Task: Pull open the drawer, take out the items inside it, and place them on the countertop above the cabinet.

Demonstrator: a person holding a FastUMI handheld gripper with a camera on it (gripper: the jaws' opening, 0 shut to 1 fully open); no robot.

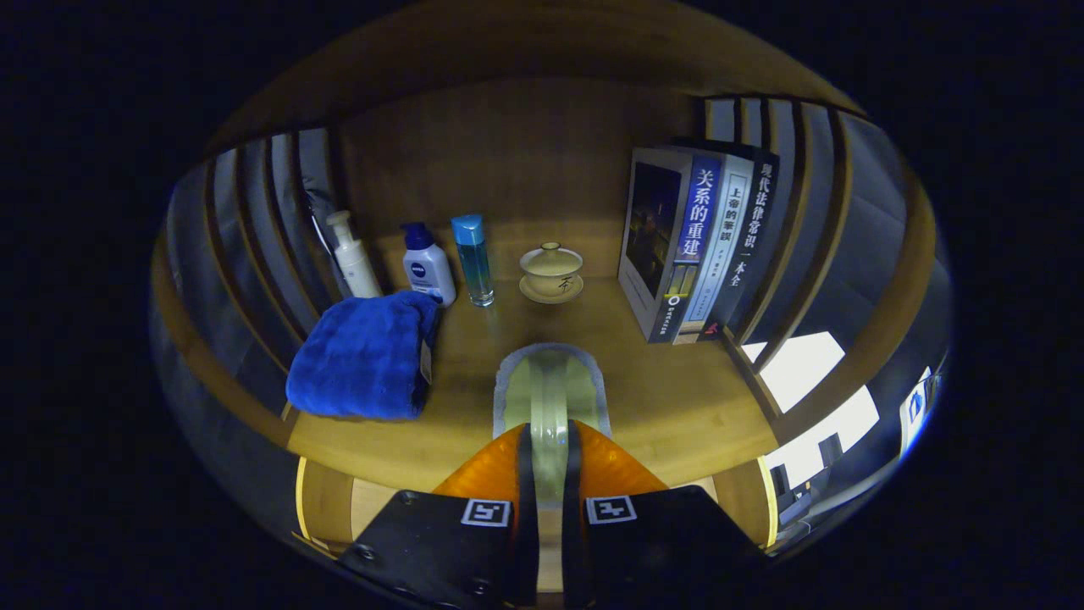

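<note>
My gripper (pixel 549 445) is shut on a pale green, round-topped item with a grey rim (pixel 550 385), held edge-on between both fingers. The item stands out ahead of the fingertips over the front middle of the wooden countertop (pixel 677 407); I cannot tell whether it touches the wood. Below the countertop's front edge, beside the fingers, lighter wood (pixel 373 504) shows, perhaps the drawer.
On the countertop a folded blue towel (pixel 364 356) lies left of the fingers. Behind it stand a white pump bottle (pixel 354 258), a white bottle with a blue cap (pixel 428 267) and a clear blue bottle (pixel 474 258). A lidded teacup on a saucer (pixel 551 273) stands centre back, upright books (pixel 694 241) at the right.
</note>
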